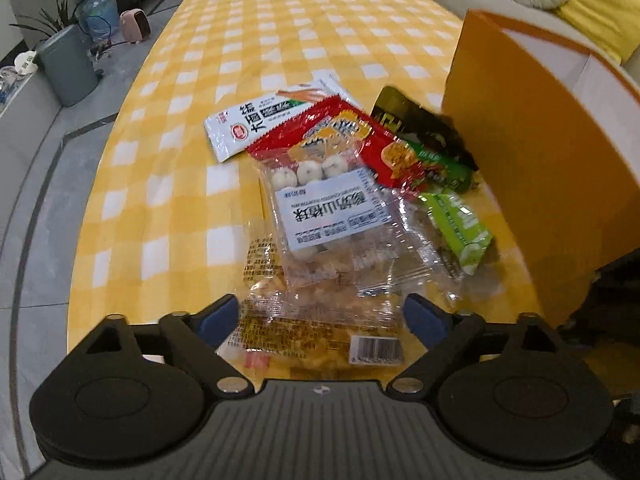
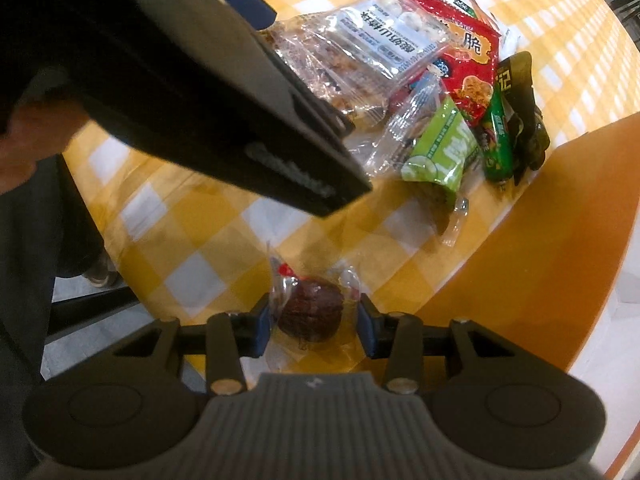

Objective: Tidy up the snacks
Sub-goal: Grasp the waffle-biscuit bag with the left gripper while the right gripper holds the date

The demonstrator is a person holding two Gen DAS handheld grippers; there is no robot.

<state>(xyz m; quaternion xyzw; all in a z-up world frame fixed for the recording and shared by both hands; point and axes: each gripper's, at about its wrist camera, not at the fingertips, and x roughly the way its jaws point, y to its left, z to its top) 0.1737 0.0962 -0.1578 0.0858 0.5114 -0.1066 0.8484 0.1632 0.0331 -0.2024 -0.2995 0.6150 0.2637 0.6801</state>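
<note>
A heap of snack packets lies on the yellow checked tablecloth: a white packet, a red one, a clear packet of white balls, a light green packet and a black one. My left gripper is open wide over a clear packet of yellow pieces at the near end of the heap. My right gripper points down, shut on a dark round snack in a clear wrapper. The orange box stands just right of the heap.
In the right wrist view the black body of the left gripper crosses above the heap, and the orange box wall is close on the right. A sofa with a yellow cushion stands behind the box. A grey bin is on the floor, left.
</note>
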